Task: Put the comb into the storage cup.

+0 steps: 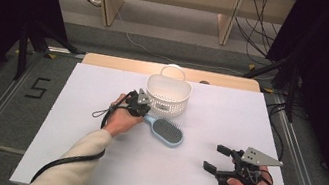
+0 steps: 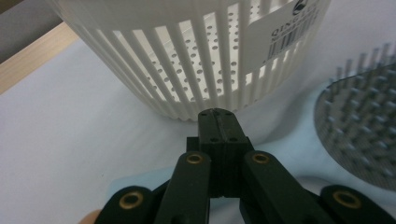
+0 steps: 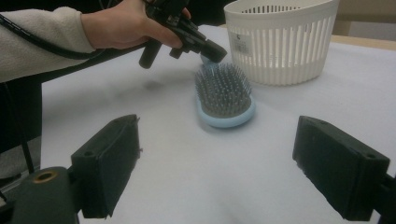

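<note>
Left gripper: jaws fully closed, pads pressed flat together in the left gripper view. Tips down at the handle end of the brush, just short of the basket. In the right gripper view, tip of this gripper meets the pale blue handle directly behind the bristle pad. Whether the handle is pinched between the jaws: cannot tell; seen from behind, pads meet with no gap.

Right gripper: jaws wide open, nothing between them. Held near the front right of the desk, well apart from the brush. In its own view, both pads spread far to either side, with bare desk surface between.

Brush: pale blue body, grey bristles up, lying flat on the desk near centre. Handle toward the basket and left gripper, head toward the person's side. Seen in the right gripper view just in front of the basket, not touching it.

Basket: white, slotted and perforated walls, upright at the far centre of the desk, loop handle at the far rim. Label on the wall facing the left gripper.

Left hand: wrapped around the gripper body, cream sleeve, cable trailing back.
</note>
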`<state>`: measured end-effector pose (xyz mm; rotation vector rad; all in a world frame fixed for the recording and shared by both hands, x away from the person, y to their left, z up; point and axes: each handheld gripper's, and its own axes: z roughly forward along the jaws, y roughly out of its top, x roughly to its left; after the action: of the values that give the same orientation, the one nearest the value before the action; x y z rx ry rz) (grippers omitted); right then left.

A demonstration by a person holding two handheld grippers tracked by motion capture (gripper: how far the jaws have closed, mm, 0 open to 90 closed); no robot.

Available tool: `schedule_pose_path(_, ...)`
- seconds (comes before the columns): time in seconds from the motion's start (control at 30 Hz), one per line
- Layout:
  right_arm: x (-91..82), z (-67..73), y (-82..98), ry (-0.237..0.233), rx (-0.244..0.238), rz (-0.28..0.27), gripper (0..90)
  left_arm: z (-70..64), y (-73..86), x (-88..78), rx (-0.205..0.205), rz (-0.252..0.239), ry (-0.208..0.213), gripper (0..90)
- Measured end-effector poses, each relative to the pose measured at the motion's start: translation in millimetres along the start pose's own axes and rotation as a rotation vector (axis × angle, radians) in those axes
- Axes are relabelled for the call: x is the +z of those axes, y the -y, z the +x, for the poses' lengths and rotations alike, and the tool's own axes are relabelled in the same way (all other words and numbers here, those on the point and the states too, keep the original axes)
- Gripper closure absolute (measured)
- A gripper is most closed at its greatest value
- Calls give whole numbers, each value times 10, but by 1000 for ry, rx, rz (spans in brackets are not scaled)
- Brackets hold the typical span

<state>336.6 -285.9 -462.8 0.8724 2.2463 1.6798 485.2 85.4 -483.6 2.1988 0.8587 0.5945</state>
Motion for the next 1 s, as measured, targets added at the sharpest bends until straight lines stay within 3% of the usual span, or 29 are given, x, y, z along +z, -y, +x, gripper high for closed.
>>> schedule_pose_path(0.23,-18,-11,5,1,5,-4,159,-37,19,3,-4,41,-6,899)
schedule_pose_path(0.43,-18,-4,-1,4,1,-3,159,-72,58,-78,-40,95,-3,898)
schedule_pose_path(0.77,-15,-8,4,6,2,2,159,-152,184,-194,-114,129,15,898)
schedule_pose_path(1.0,-16,-2,2,8,0,4,159,-194,258,-286,-127,133,46,897)
